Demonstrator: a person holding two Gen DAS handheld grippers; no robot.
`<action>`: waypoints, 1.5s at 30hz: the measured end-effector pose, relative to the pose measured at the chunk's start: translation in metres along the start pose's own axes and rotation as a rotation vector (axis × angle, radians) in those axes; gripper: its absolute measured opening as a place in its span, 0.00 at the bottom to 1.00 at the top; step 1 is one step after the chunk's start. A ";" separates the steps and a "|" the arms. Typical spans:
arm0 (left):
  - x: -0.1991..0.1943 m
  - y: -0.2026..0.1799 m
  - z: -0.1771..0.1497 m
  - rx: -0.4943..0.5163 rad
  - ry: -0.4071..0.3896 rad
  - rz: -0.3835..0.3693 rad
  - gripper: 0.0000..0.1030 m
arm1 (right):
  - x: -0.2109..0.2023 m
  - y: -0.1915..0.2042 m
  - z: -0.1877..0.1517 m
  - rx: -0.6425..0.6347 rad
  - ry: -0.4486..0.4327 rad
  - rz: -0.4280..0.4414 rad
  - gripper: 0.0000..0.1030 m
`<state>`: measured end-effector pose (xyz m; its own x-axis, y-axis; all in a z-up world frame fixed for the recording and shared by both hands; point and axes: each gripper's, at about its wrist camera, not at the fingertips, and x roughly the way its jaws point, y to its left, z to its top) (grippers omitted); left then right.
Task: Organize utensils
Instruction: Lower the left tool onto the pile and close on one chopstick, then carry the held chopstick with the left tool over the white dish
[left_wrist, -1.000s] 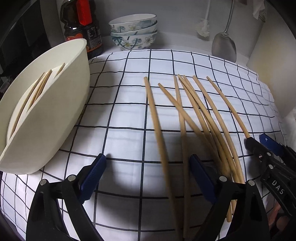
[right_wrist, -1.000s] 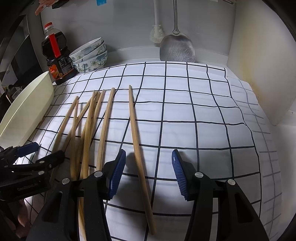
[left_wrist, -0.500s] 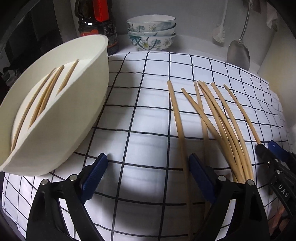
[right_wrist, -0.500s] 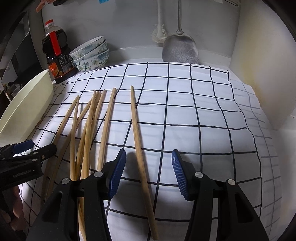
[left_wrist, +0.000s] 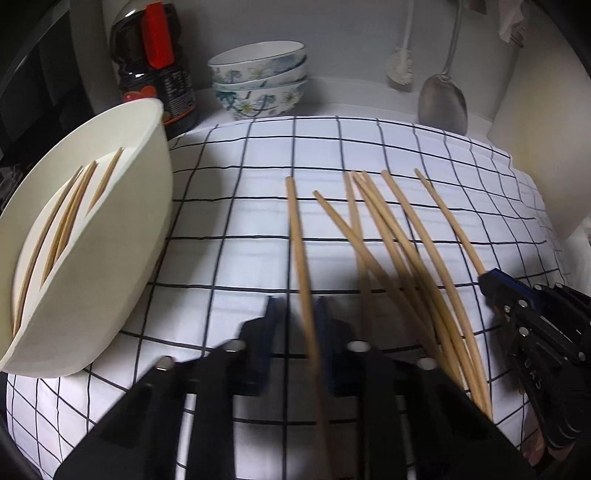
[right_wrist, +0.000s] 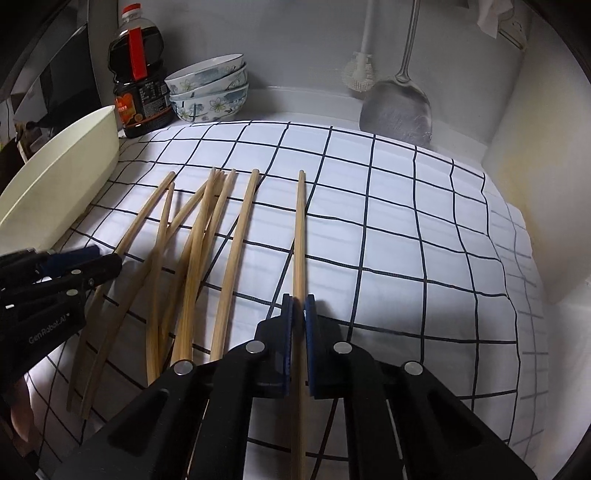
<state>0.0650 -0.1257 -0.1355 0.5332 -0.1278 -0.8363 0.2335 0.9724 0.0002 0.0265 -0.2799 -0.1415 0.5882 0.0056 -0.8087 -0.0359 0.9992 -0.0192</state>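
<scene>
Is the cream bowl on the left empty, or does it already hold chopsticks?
Not empty: the cream bowl holds several chopsticks lying inside; exact count unclear.

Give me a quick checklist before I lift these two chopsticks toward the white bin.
1. Right gripper shut on the rightmost chopstick: ok.
2. Left gripper firmly shut on the leftmost chopstick: cannot tell, the view is blurred.
3. Each gripper straddles one stick only: ok.
4. Rightmost chopstick lies apart from the crossed pile: ok.
5. White bin has room beside the sticks already inside: ok.
</scene>
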 end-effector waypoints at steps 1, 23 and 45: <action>0.000 -0.002 0.000 0.008 0.004 0.000 0.07 | 0.000 -0.002 0.000 0.015 0.003 0.012 0.06; -0.099 0.045 0.030 -0.026 -0.013 -0.177 0.07 | -0.090 0.021 0.031 0.232 -0.094 0.143 0.06; -0.097 0.252 0.055 -0.240 -0.052 -0.009 0.07 | -0.055 0.234 0.138 0.026 -0.070 0.375 0.06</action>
<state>0.1167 0.1212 -0.0240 0.5747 -0.1408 -0.8062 0.0419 0.9889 -0.1428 0.0967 -0.0404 -0.0201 0.5919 0.3725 -0.7148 -0.2391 0.9280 0.2857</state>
